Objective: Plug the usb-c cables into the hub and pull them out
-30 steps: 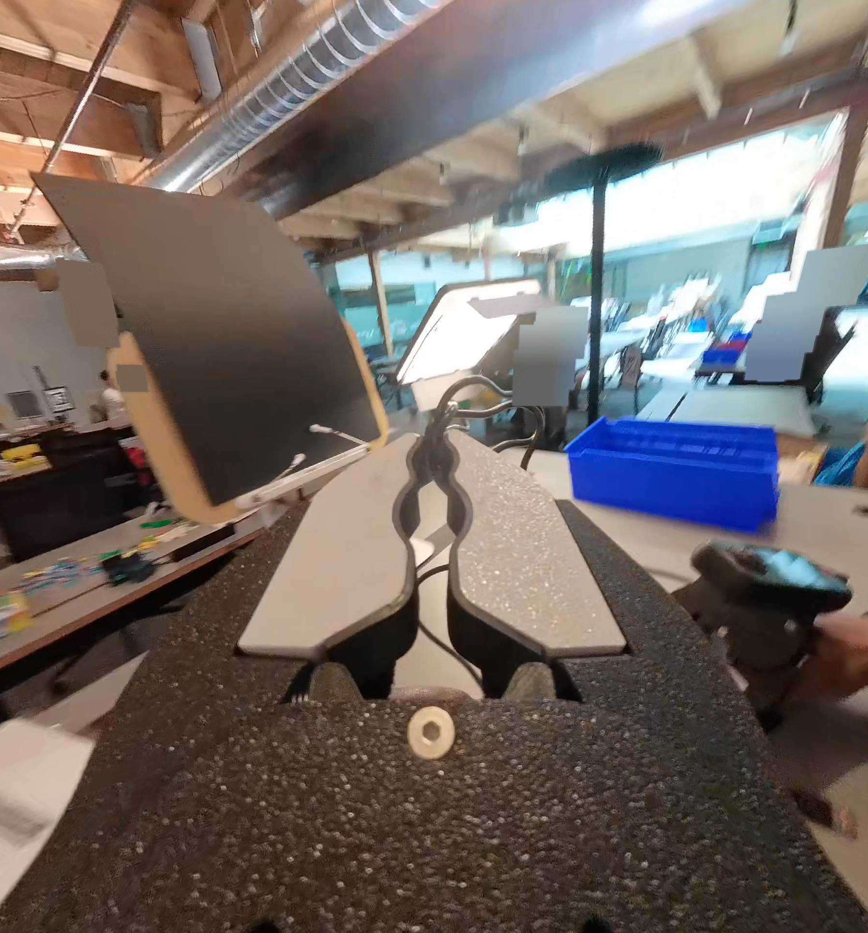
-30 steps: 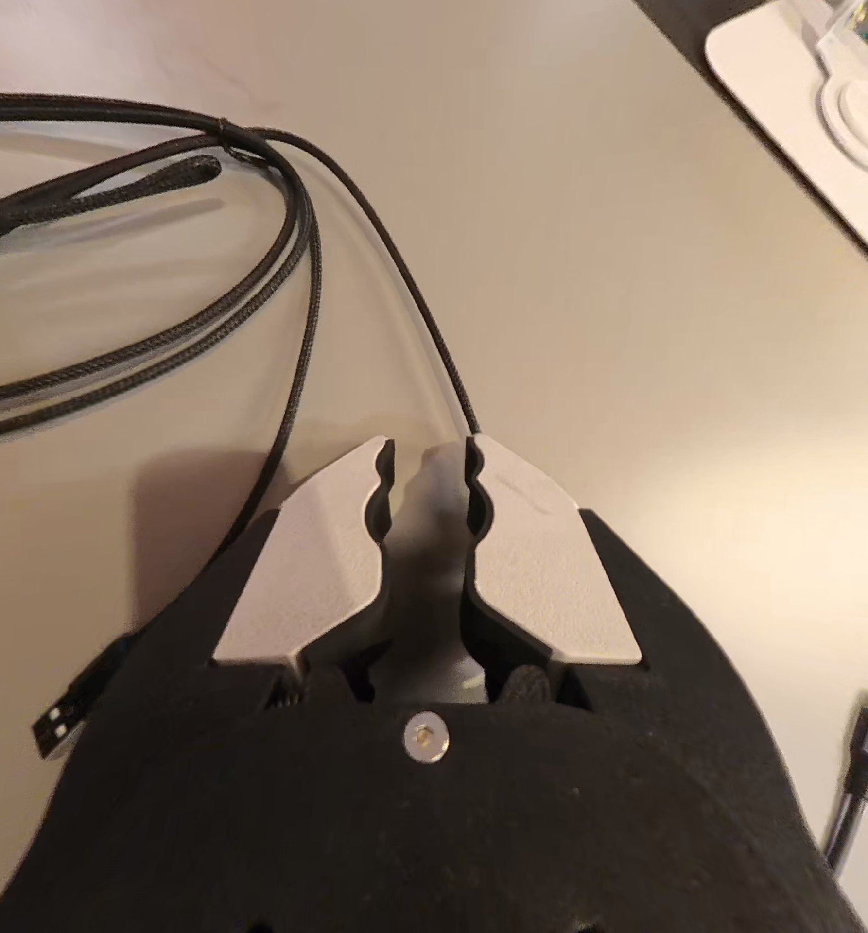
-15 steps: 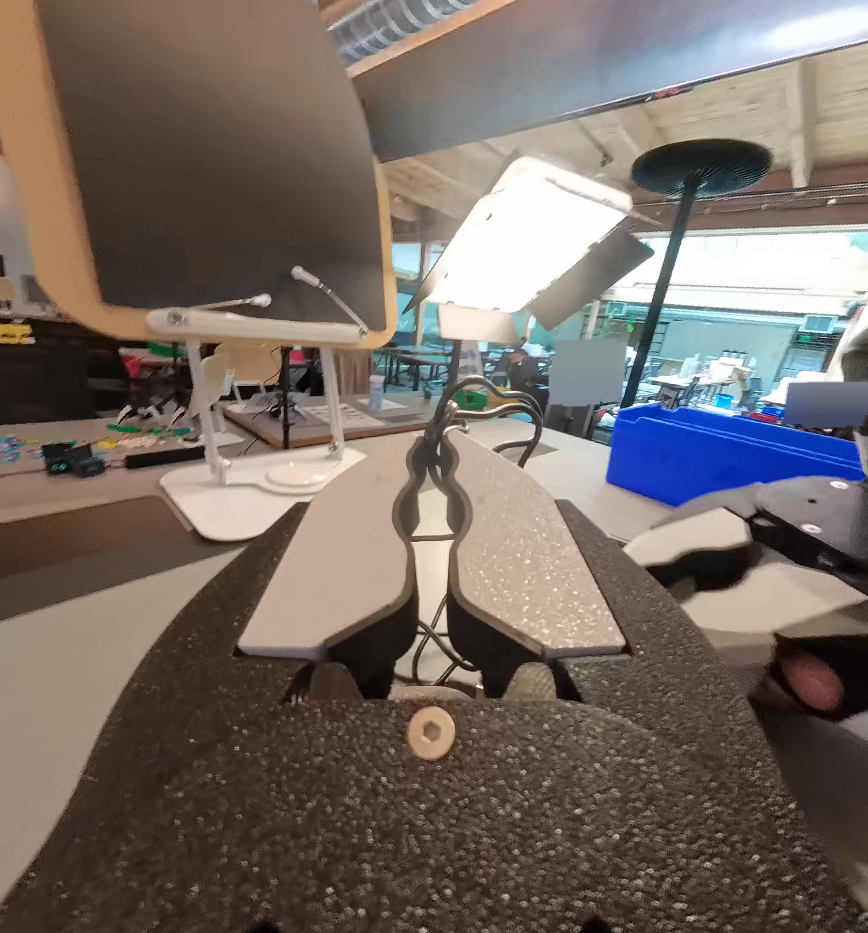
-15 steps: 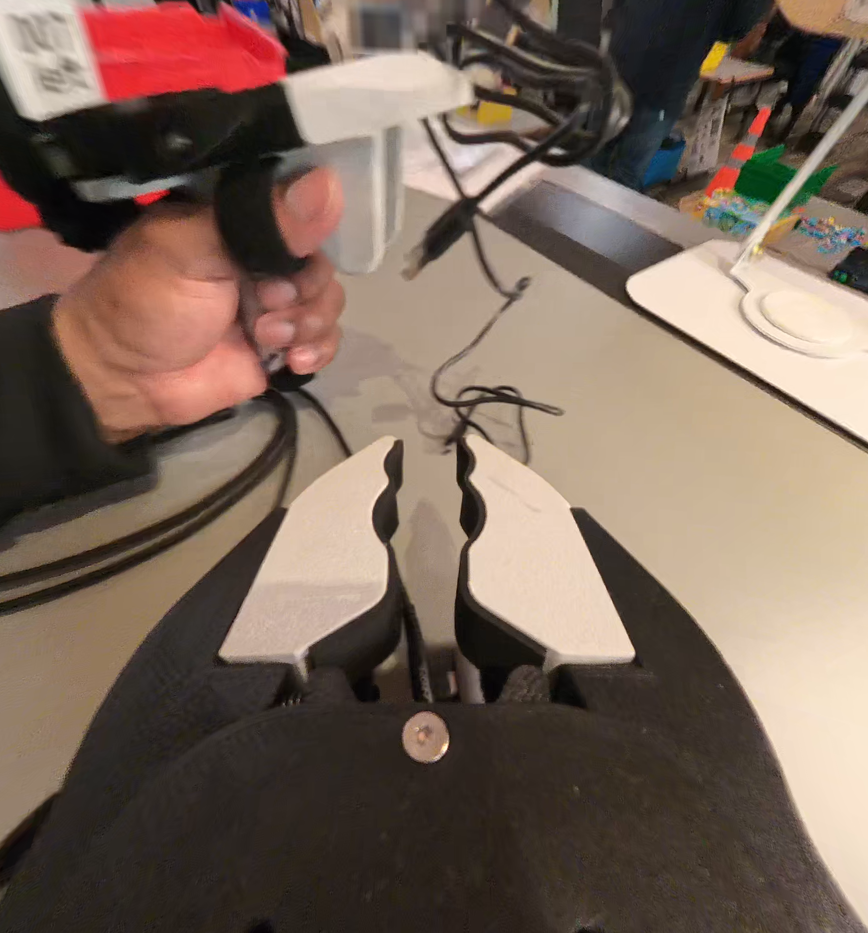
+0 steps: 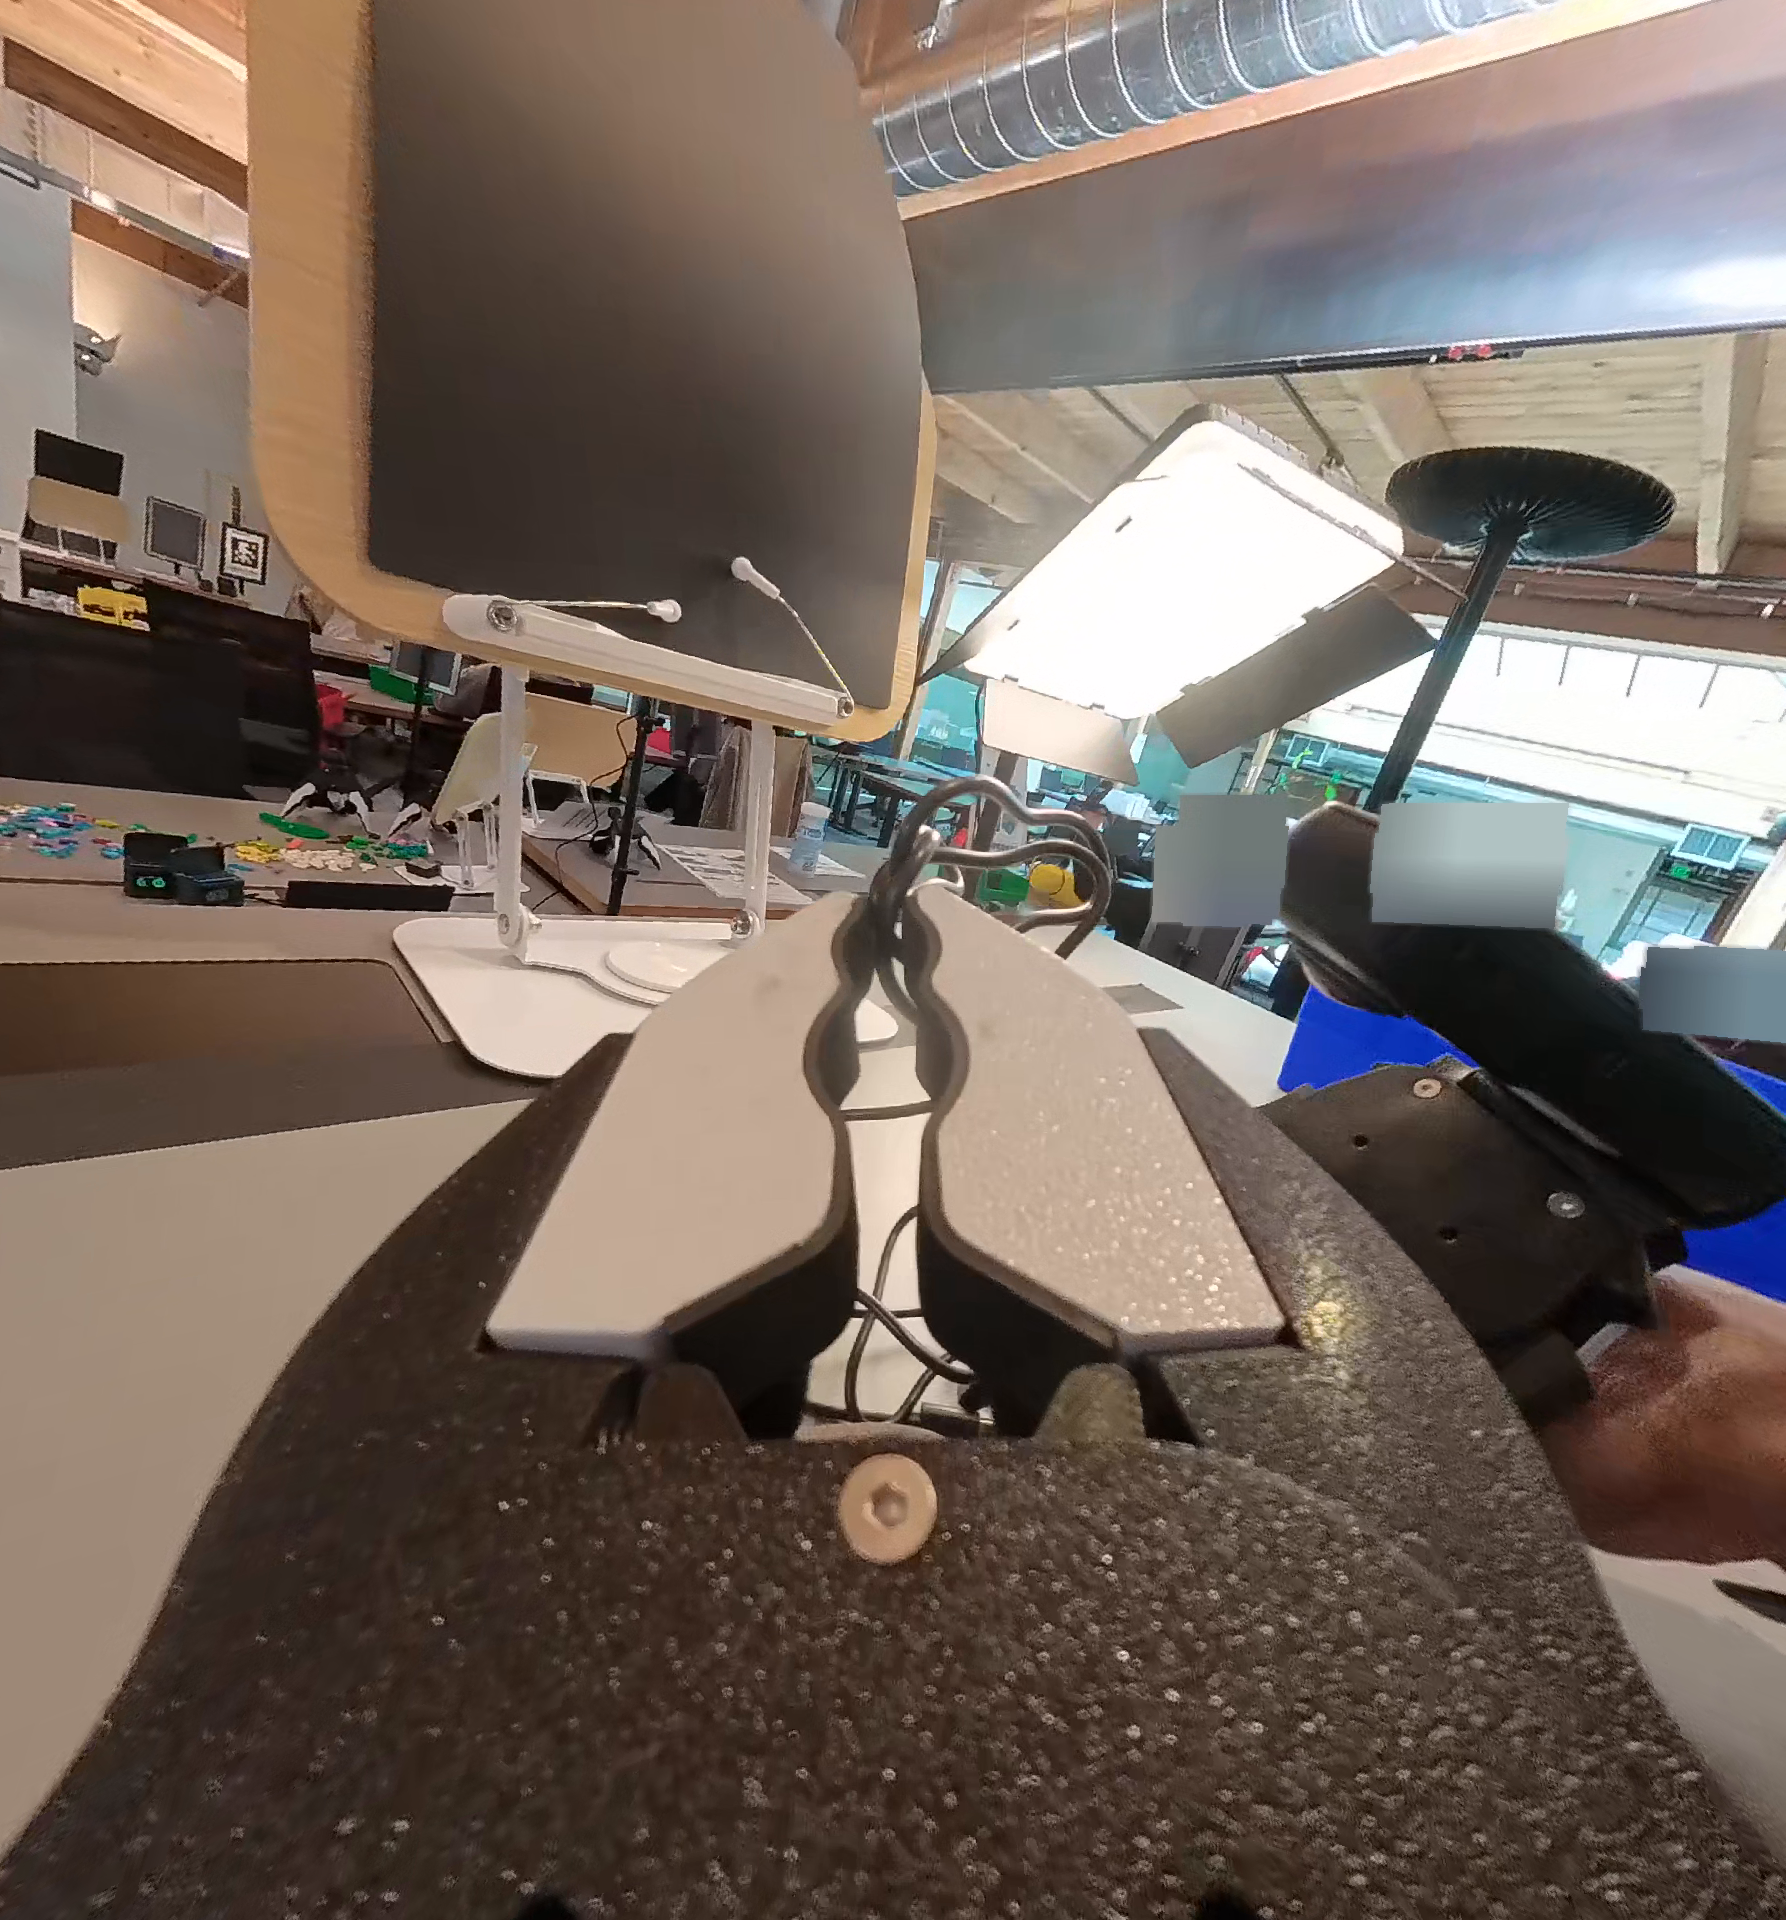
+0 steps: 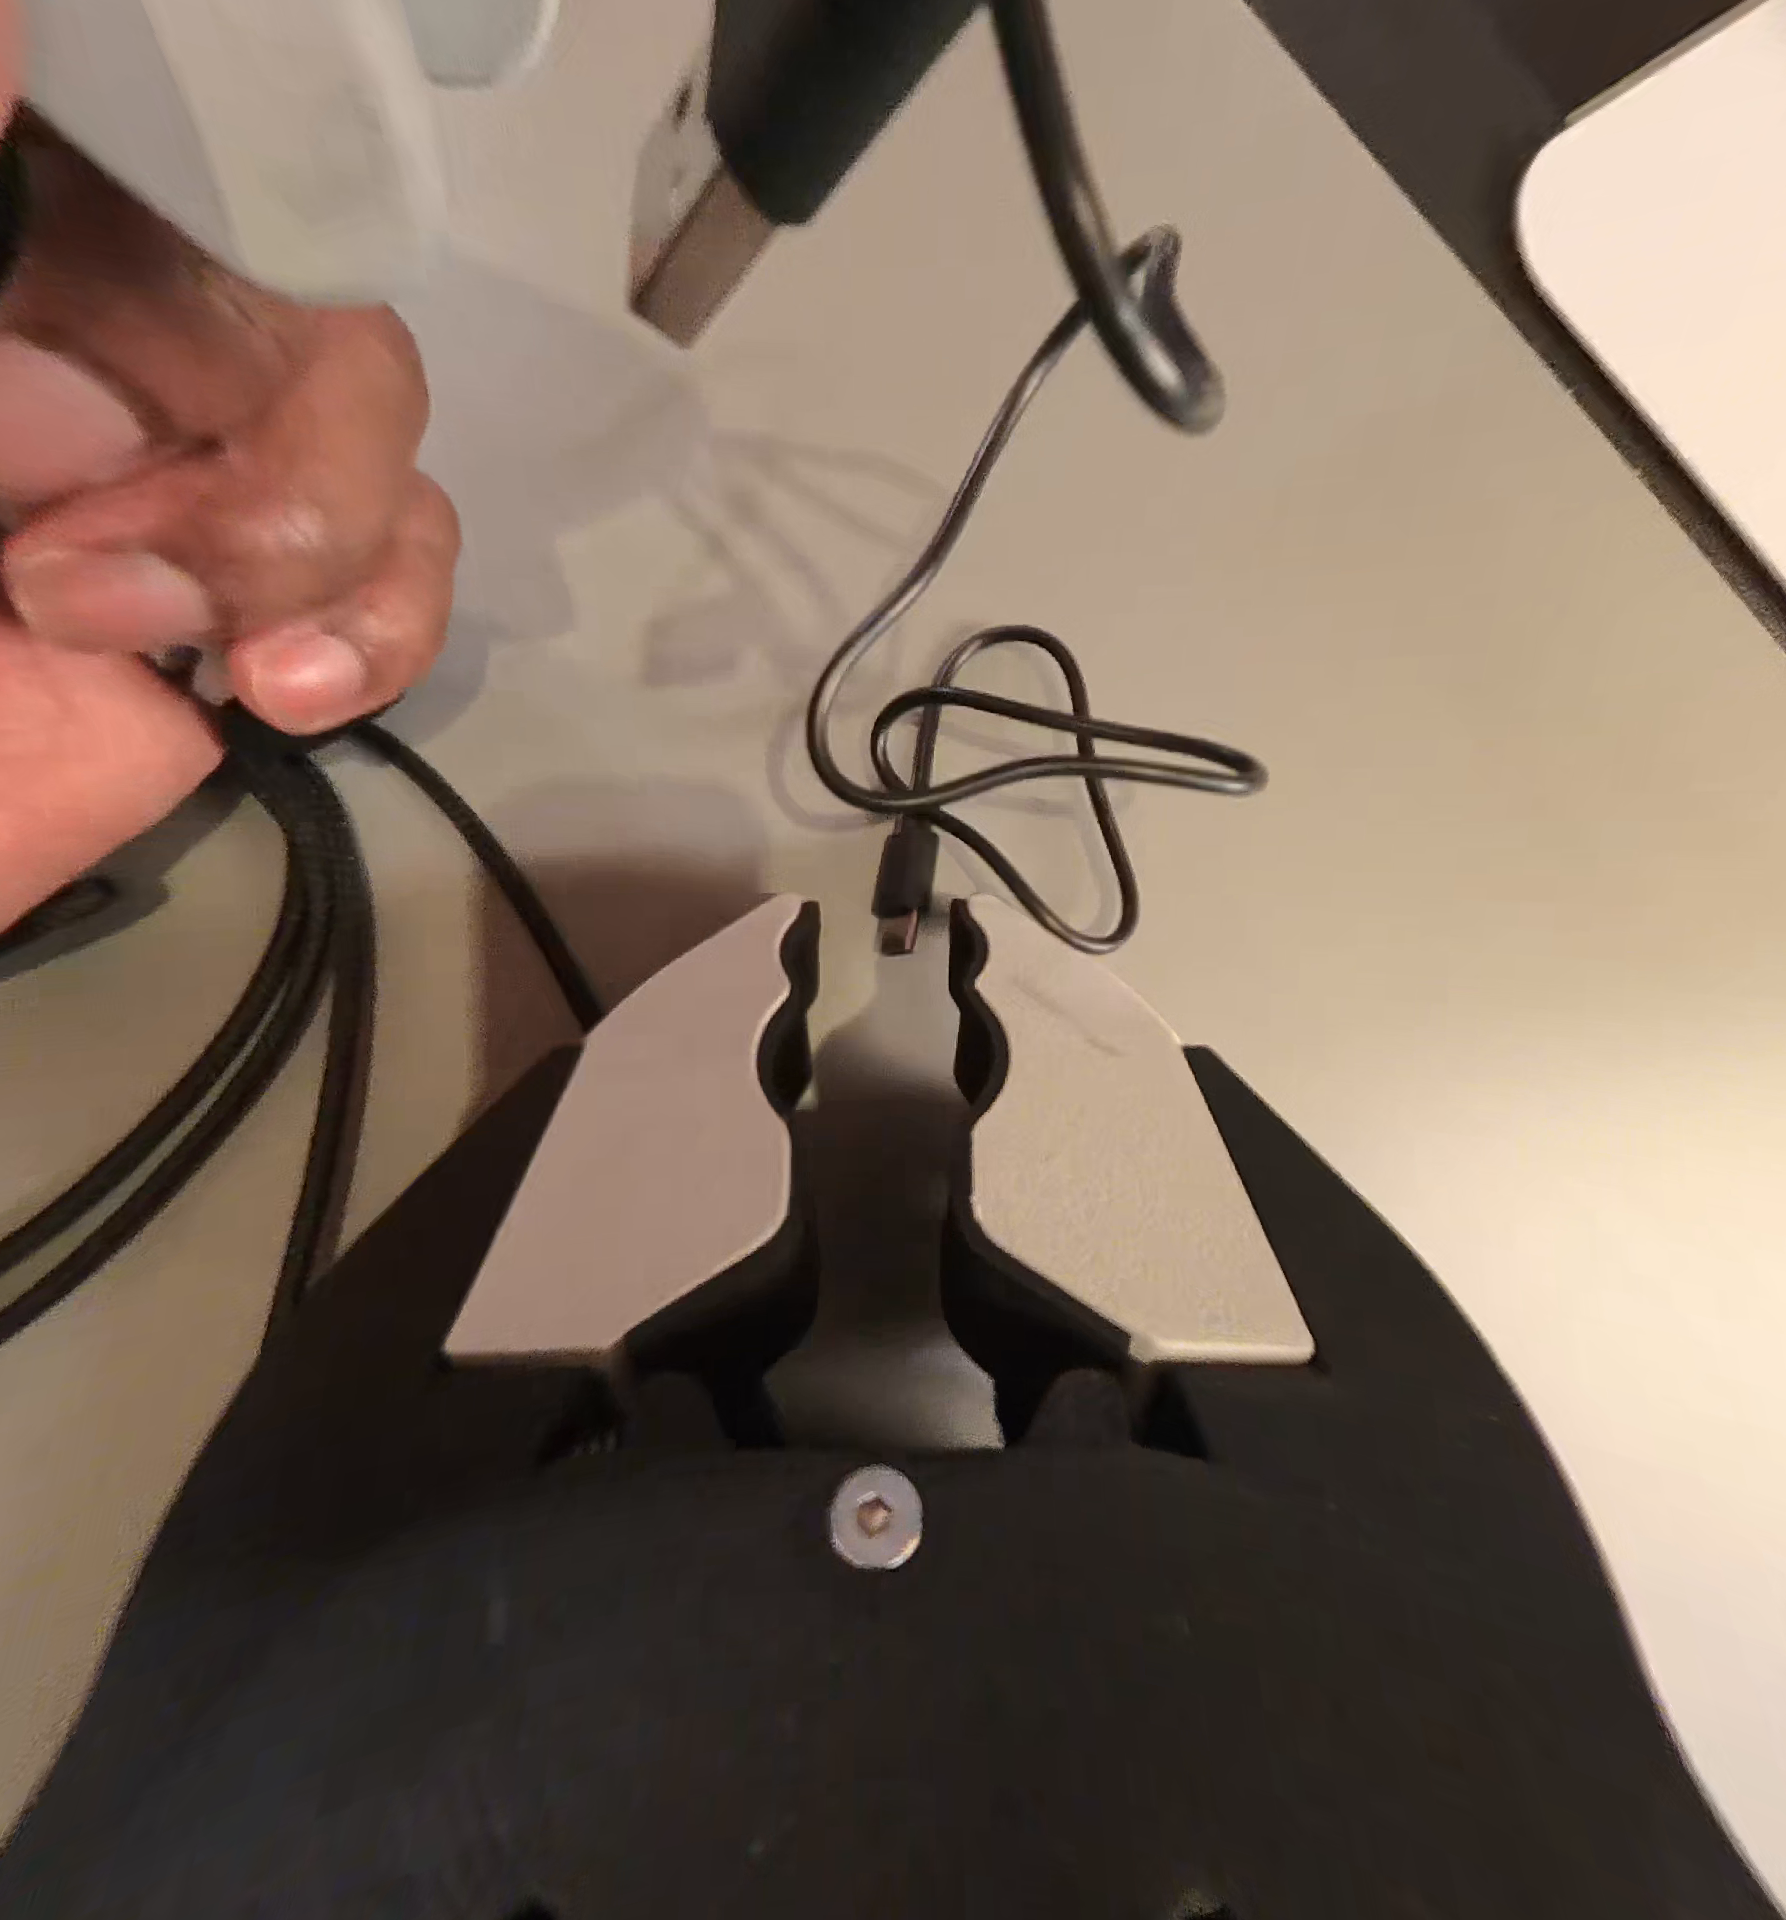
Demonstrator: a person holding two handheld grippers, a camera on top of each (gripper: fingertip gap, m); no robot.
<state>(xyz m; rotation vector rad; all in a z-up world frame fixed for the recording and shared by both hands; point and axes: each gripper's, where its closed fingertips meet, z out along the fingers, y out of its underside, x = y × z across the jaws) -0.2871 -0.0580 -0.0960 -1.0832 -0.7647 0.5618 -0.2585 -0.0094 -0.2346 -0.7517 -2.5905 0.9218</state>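
Between the right tongs (image 6: 884, 914): small plug (image 6: 901, 878) of a thin black cable (image 6: 1014, 758), lying on the worktop (image 6: 1388, 727) just past the tips, not touched.
Right tongs: spread a little, nothing in them, pointing down at the worktop.
Left tongs (image 5: 887, 920): pressed together on a thin black cable, loop (image 5: 982, 821) sticking up past the tips, raised off the worktop.
Same cable: probably; in the right view it rises from the coil to a large flat plug (image 6: 702, 239) hanging near the left hand (image 6: 193, 540).
Braided cables (image 6: 297, 935): lie left of the right tongs, running under the hand.
Hub: not visible in either view, so port position is unknown.
White stand (image 5: 556, 977): on the worktop ahead of the left tongs, holding a dark board (image 5: 640, 312).
Blue bin (image 5: 1699, 1174): far right, behind the right tool.
Step, my read: right side lining up to pick the small plug.
Risk 1: plug lies flat and nearly end-on to the tips; closing on it may push it away or catch only the cord.
Risk 2: cable is knotted in loops; lifting either end could tighten the tangle or drag the plug out of line.
Risk 3: left grip is on the cord, not a plug body, so pulling may let it slip.
Risk 4: right view is motion-blurred, so aim is uncertain.
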